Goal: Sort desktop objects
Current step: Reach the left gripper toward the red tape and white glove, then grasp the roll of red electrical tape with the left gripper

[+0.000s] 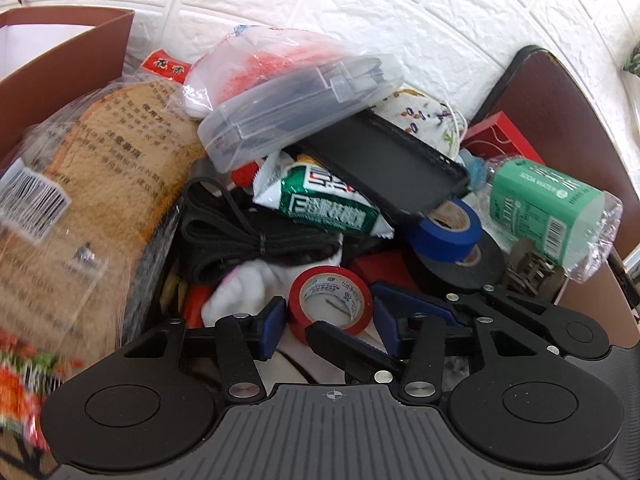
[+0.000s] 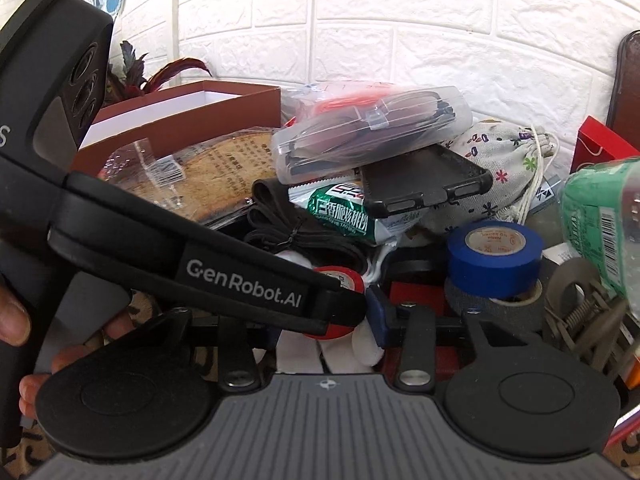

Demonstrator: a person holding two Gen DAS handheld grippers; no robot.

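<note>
Gripping the red tape (image 1: pixel 329 300) low in the centre of the left view, the left hand-held gripper (image 1: pixel 330 322) has its blue pads against the roll's two sides, clenched on it. The right hand-held gripper (image 2: pixel 326 316) crowds the same roll; its near finger is hidden behind the left tool, so I cannot tell whether it grasps anything. The roll lies on a white sock (image 1: pixel 256 284), just below the black cord (image 1: pixel 256 236). Advice: lift straight up with one tool only, clear of the blue tape (image 1: pixel 446 230) stacked at centre right.
</note>
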